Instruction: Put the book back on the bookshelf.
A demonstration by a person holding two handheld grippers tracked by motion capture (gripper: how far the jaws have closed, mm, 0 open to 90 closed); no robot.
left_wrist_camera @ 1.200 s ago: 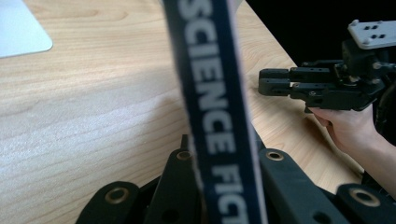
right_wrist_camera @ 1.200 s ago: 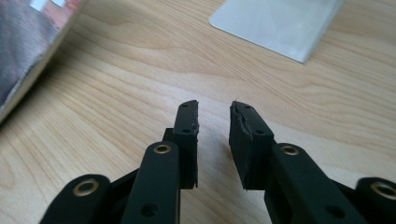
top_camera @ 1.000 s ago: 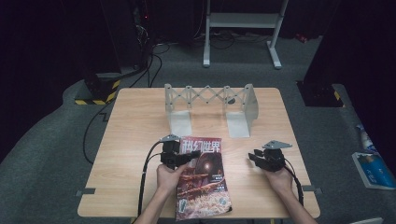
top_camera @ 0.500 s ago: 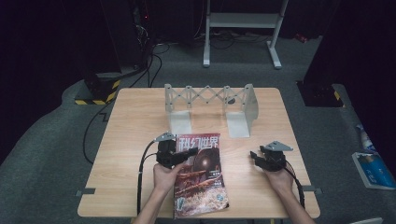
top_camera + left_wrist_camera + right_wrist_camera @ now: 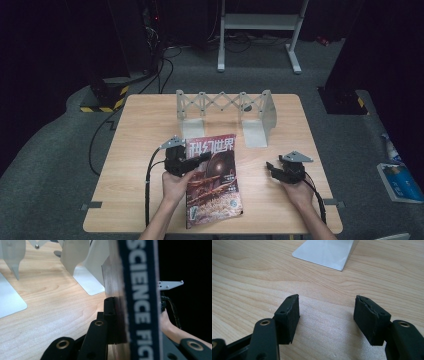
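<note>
Left claw (image 5: 192, 161) is clamped on the magazine (image 5: 212, 180), gripping its left edge near the top. In the left gripper view one black pad (image 5: 110, 315) presses flat against the cover, with the spine lettering standing edge-on right beside it. From the high view the magazine sits front-centre on the table (image 5: 145, 125), cover up, its top edge towards the expanding metal book rack (image 5: 225, 107) but well short of it. The gripped side looks raised off the wood – the bottom end is near the table's front edge.

Right claw (image 5: 274, 169) is apart, nothing between the pads; its jaws have just been opening. It sits to the right of the magazine, clear of it, low over bare wood. The right gripper view shows both pads (image 5: 289, 315) spread wide over the table grain, with the flat base plate of the rack's end panel (image 5: 324, 251) ahead – not touching it.
</note>
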